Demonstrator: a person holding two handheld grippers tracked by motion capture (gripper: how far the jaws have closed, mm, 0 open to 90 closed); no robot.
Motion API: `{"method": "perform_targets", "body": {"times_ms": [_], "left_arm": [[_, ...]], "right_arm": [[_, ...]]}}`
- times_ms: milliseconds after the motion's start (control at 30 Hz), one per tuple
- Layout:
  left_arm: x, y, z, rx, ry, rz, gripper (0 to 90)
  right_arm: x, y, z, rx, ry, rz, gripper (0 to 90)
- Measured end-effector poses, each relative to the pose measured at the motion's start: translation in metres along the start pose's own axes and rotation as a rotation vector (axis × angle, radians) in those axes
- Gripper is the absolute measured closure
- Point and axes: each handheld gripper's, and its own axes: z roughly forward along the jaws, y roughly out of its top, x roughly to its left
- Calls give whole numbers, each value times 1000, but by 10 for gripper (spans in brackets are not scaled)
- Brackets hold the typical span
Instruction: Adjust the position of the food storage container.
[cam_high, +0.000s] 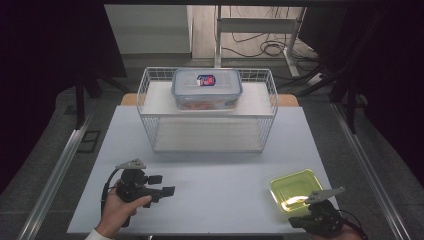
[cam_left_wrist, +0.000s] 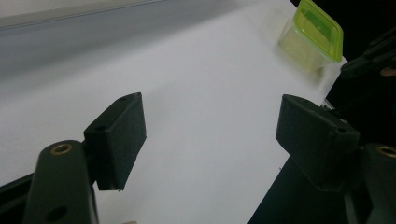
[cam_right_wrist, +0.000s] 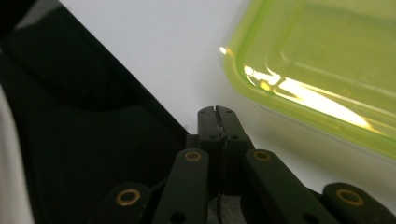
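The green container (cam_high: 295, 190) sits at the table's (cam_high: 215, 195) near right corner, just beyond and beside the right gripper (cam_right_wrist: 217, 112) — jaws pressed together, holding nothing. The left gripper (cam_high: 162, 185) — jaws wide, empty — lies well apart, so the right hand is nearer.

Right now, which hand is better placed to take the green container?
Right. The right gripper sits beside the green container, though shut. The left gripper, open, is across the table.

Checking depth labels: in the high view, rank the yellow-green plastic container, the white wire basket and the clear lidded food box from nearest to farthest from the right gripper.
1. Yellow-green plastic container, just ahead of the right gripper.
2. White wire basket, mid-table.
3. Clear lidded food box, on the basket's upper shelf.
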Motion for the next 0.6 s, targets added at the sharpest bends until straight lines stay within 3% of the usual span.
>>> {"method": "perform_targets", "body": {"times_ms": [600], "left_arm": [[2, -1, 2, 8, 0, -13, 236]], "right_arm": [[-4, 23, 22, -29, -85, 40, 895]]}}
